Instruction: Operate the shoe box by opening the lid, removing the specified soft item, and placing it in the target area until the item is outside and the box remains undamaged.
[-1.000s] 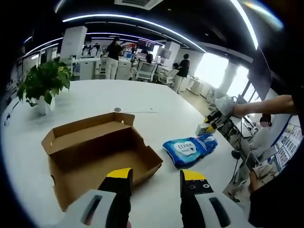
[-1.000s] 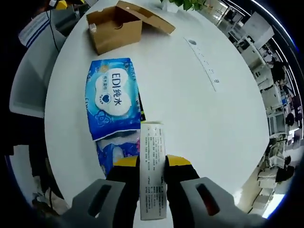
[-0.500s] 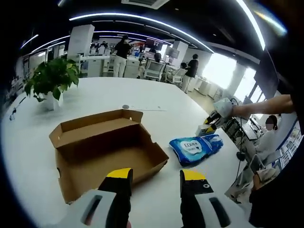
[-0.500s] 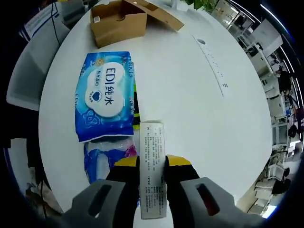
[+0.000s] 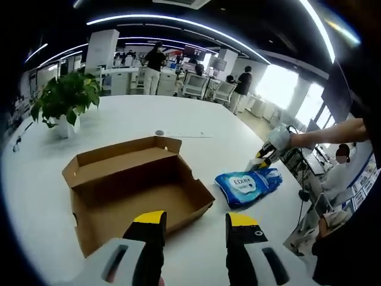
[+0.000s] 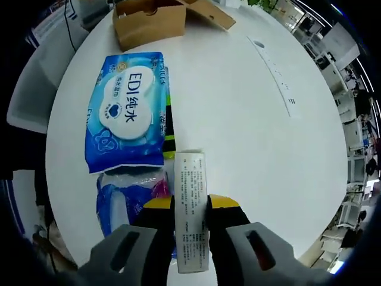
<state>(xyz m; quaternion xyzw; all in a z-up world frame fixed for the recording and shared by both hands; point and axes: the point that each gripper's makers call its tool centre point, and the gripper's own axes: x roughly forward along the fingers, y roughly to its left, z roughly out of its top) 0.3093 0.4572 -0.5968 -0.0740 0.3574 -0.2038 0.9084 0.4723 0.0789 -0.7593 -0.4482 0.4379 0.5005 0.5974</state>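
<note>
A round white table point(image 5: 119, 122) in an open office carries one open cardboard shoe box point(image 5: 134, 187), its lid folded back. One potted plant point(image 5: 62, 101) stands beyond the box. Right of the box lies one blue wipes pack point(image 6: 128, 110), partly over a second blue packet point(image 6: 122, 199). The left gripper point(image 5: 194, 221) hovers near the box, jaws spread, holding nothing. The right gripper point(image 6: 190, 205) pinches one small white carton point(image 6: 190, 211), just beside the wipes pack.

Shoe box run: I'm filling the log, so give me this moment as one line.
shoe box: open on table | wipes pack: out, on table | right gripper: shut on small carton | left gripper: open
</note>
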